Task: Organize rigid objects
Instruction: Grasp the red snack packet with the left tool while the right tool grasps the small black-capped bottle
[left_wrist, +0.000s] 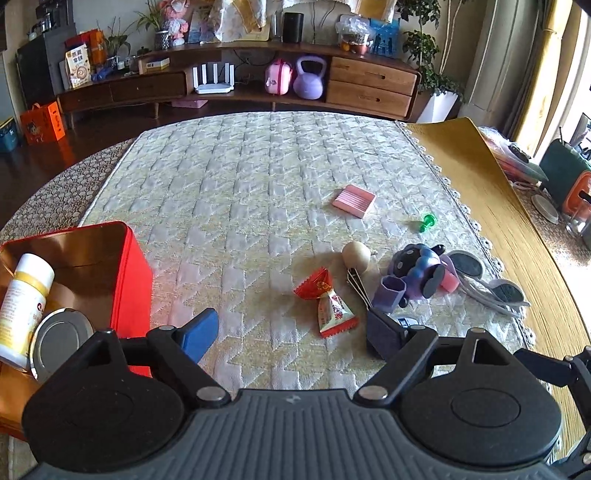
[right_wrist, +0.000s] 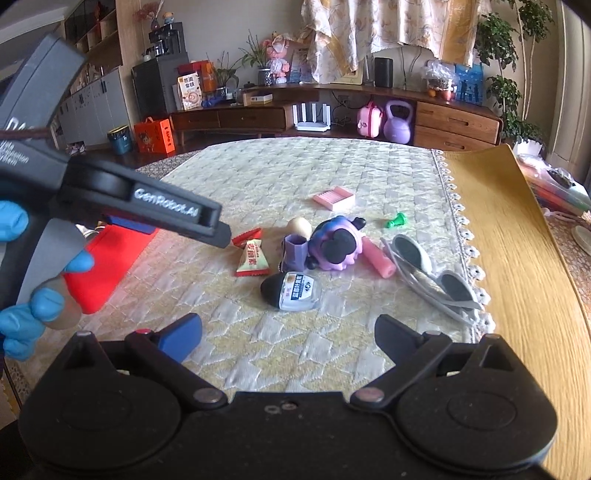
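Quilted cream-and-yellow cloth cover (left_wrist: 258, 177) on the table: matt, woven, stitched in relief; yellow wood-grain mat (right_wrist: 517, 258) beside it smooth with a low sheen. Red rectangular metal tin (left_wrist: 129, 273): glossy outside, brassy reflective inside; red-and-white crinkled foil candy wrapper (left_wrist: 328, 299) shiny. Purple cartoon plastic figurine (right_wrist: 336, 243) semi-gloss; left tool (left_wrist: 291, 328) matt black textured plastic.

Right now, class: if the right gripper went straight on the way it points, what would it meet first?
Probably the small dark-capped bottle, lying just ahead between the open jaws of the right gripper; depth is hard to judge.
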